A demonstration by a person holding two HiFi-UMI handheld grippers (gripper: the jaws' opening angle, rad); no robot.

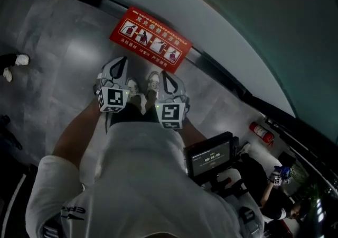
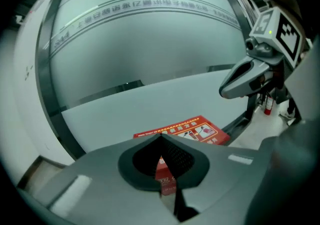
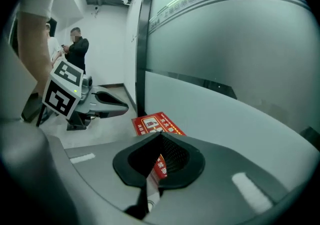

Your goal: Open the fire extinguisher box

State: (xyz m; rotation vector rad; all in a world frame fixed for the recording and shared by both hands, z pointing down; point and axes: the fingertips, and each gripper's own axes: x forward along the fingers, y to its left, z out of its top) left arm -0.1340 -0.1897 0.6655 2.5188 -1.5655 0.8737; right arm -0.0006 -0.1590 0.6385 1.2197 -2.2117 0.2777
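The fire extinguisher box (image 1: 150, 38) is a flat red case with white pictograms on its lid. It stands on the grey floor against the foot of a frosted glass wall. My left gripper (image 1: 123, 62) and right gripper (image 1: 163, 75) hang side by side above the floor, short of the box and pointing at it. Both are shut with nothing between the jaws. In the left gripper view the box (image 2: 187, 130) lies just beyond the closed tips (image 2: 161, 136). In the right gripper view the box (image 3: 156, 123) shows ahead of the tips (image 3: 161, 135), and the lid looks closed.
A red fire extinguisher (image 1: 262, 133) stands on the floor to the right by the wall. A black device with a screen (image 1: 210, 158) sits at my right side. One person crouches at the lower right (image 1: 280, 200); another stands far off (image 3: 77, 49). The glass wall (image 2: 150, 59) rises behind the box.
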